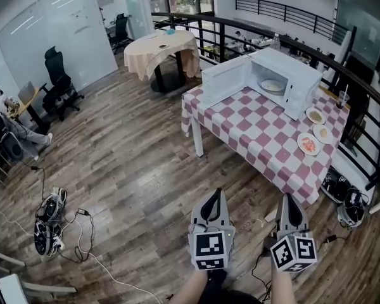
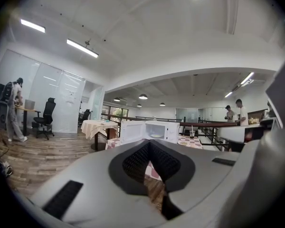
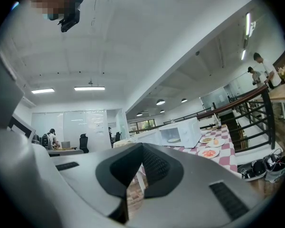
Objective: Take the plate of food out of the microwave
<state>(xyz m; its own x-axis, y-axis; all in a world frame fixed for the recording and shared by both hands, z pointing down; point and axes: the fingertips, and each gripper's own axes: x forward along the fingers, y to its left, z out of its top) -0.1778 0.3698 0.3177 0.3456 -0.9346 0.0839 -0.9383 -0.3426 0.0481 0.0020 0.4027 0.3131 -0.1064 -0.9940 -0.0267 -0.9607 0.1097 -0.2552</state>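
Left gripper and right gripper (both closed, seemingly empty) hover over wood floor.

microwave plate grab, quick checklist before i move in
1. The door of the microwave is open: ok, swung wide.
2. The plate of food shows inside: ok, lying in the cavity.
3. The left tool and right tool are empty: ok, nothing between the jaws.
4. Jaws apart for a grasp: not ok, both tools are shut.
5. Microwave within reach: not ok, both tools hang over the wood floor, short of the table.
6. Room to set the plate down: ok, the checked cloth in front of the microwave is bare.
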